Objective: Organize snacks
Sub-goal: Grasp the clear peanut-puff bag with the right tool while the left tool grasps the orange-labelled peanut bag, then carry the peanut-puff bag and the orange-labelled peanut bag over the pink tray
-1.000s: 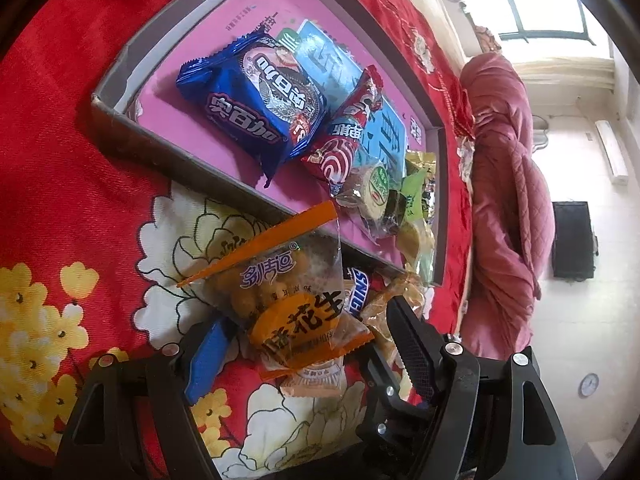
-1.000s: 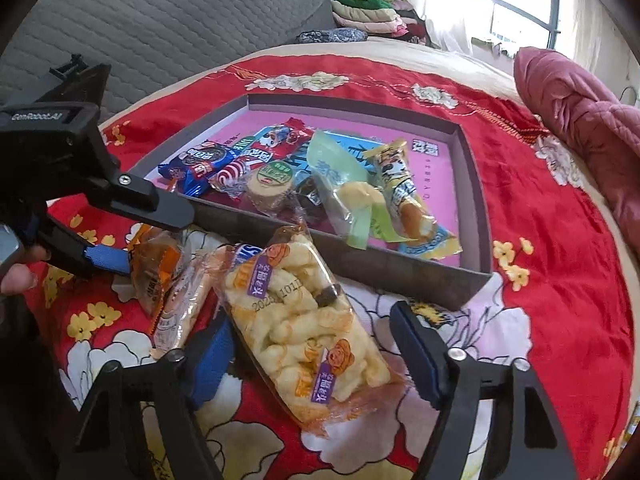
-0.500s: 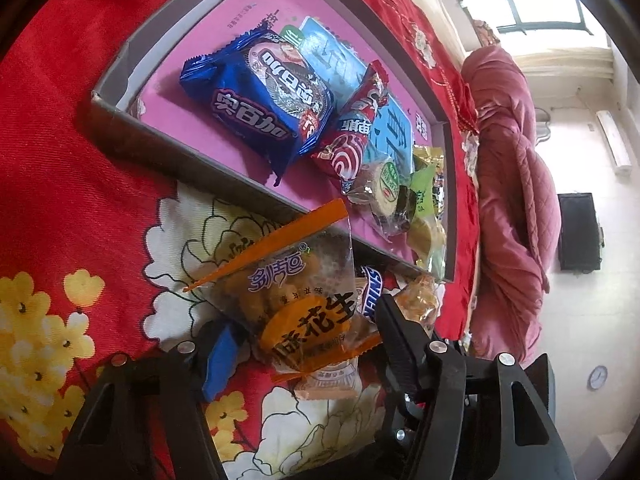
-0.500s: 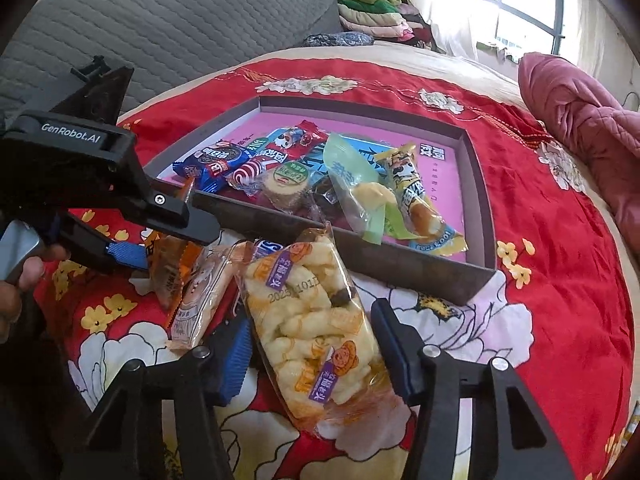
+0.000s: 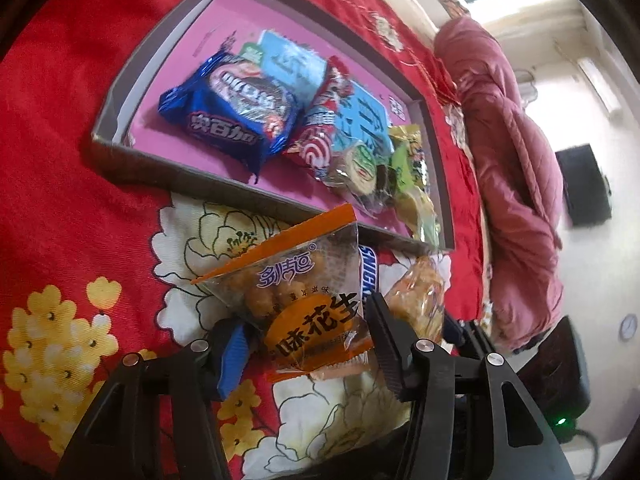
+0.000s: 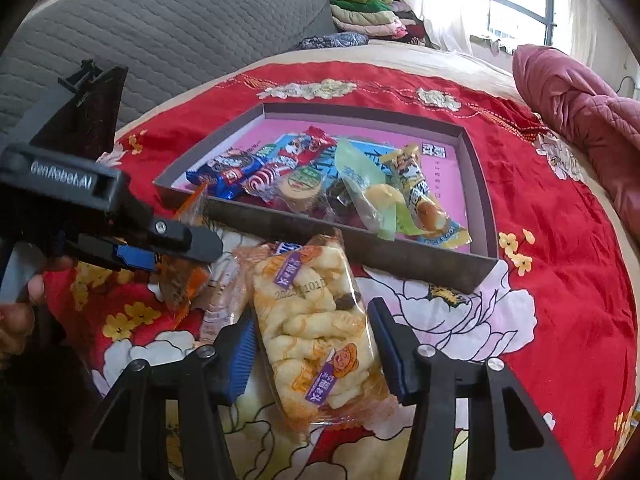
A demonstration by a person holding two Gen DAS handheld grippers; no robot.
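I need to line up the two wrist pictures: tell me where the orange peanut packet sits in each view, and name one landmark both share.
Left wrist view: the orange peanut packet is low centre, between the closing jaws of the left gripper.
Right wrist view: the same packet is at mid-left, partly hidden by the left gripper.
Shared landmark: the grey tray with a pink floor, just beyond the packet in both.

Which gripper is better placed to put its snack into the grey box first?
Left, probably: the closing left gripper has the orange peanut packet between its jaws, right beside the grey box wall.
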